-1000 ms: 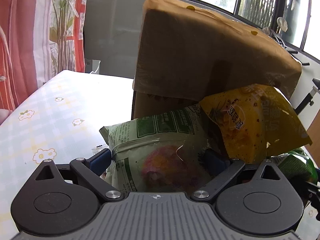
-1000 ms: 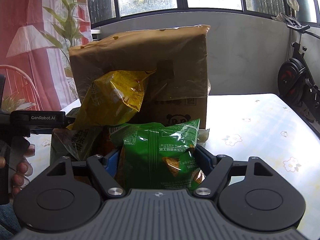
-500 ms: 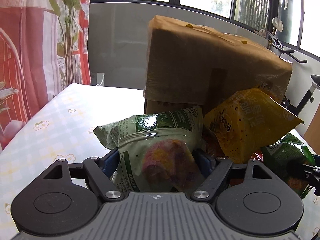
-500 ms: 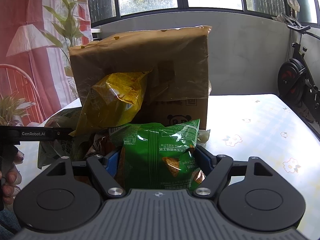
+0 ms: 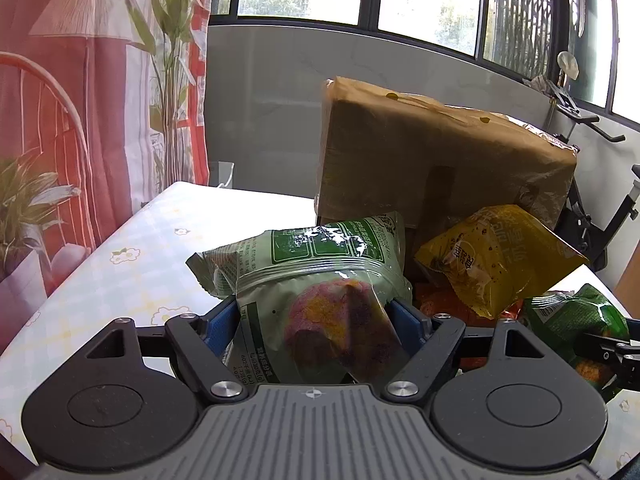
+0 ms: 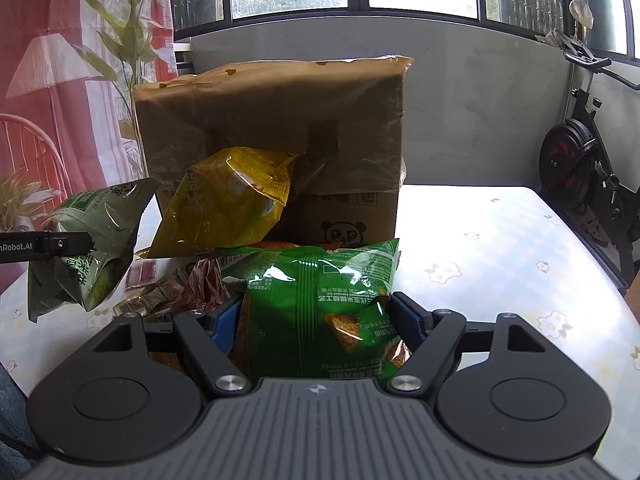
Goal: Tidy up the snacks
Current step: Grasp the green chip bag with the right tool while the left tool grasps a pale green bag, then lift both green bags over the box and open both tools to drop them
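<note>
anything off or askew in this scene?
Yes. The yellow snack bag is propped at a tilt against the cardboard box, above a loose heap of small wrapped snacks on the table. No spill or tear is visible.

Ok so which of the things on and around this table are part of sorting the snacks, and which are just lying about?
Part of the job:
- pale green pastry bag, in the left gripper
- green chip bag, in the right gripper
- yellow snack bag
- small wrapped snacks
- cardboard box

Just lying about:
- exercise bike
- potted plant
- curtain
</note>
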Tool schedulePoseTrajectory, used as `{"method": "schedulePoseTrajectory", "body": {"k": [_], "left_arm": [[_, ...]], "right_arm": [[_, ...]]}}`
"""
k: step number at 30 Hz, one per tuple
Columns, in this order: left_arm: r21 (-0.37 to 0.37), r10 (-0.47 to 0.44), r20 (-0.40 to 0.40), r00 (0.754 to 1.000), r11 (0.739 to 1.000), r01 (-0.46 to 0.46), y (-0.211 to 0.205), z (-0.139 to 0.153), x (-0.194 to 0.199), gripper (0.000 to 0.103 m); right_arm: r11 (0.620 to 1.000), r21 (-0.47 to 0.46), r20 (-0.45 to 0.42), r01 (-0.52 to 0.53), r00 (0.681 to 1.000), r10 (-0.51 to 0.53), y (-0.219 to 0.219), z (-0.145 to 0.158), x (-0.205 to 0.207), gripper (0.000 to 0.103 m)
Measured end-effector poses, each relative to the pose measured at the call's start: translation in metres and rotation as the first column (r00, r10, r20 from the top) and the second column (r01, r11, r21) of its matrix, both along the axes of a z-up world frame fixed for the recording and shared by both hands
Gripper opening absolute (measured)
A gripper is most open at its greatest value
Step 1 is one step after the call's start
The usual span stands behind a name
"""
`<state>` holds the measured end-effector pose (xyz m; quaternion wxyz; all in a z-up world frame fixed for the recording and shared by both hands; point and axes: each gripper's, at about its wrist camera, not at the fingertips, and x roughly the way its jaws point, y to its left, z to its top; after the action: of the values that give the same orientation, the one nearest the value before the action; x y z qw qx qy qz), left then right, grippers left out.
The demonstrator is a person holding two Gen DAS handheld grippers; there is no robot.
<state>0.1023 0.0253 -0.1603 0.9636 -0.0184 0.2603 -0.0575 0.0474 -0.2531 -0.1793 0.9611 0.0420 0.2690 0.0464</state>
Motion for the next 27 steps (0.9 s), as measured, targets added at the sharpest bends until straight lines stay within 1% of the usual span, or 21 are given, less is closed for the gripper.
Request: {"method": "schedulePoseTrajectory", "body": {"k": [4, 9, 14, 21, 25, 27], "left_arm": [[-0.011, 0.000, 0.012, 1.000, 1.000, 0.000, 0.002, 0.004, -0.011, 0.082], [-0.037, 0.020, 0.043, 0.999, 0.999, -0.019, 0.009, 0.012, -0.023, 0.082], [-0.050, 0.038, 0.081, 0.996, 0.998, -0.034, 0.013, 0.021, -0.032, 0.082], [-0.032, 0.046, 0.128, 0.991, 0.999, -0.043, 0.014, 0.035, -0.030, 0.082], [-0.006, 0.029, 0.165, 0.986, 1.000, -0.029, 0.011, 0.052, -0.020, 0.082], [0.014, 0.010, 0.194, 0.981, 1.000, -0.013, 0.008, 0.065, -0.014, 0.082]], "right_arm": [[1.000, -0.006, 0.007, 0.007, 1.000, -0.007, 0.000, 0.005, -0.008, 0.078], [1.000, -0.015, 0.053, 0.007, 0.999, -0.006, 0.000, 0.019, -0.024, 0.078], [1.000, -0.013, 0.079, 0.027, 0.997, -0.026, -0.003, 0.028, -0.031, 0.078], [0.999, -0.013, 0.141, 0.050, 0.989, -0.048, -0.008, 0.044, -0.037, 0.078], [0.999, -0.012, 0.187, 0.044, 0.981, -0.041, -0.013, 0.060, -0.029, 0.078], [0.999, -0.010, 0.212, 0.035, 0.977, -0.032, -0.016, 0.070, -0.021, 0.078]]}}
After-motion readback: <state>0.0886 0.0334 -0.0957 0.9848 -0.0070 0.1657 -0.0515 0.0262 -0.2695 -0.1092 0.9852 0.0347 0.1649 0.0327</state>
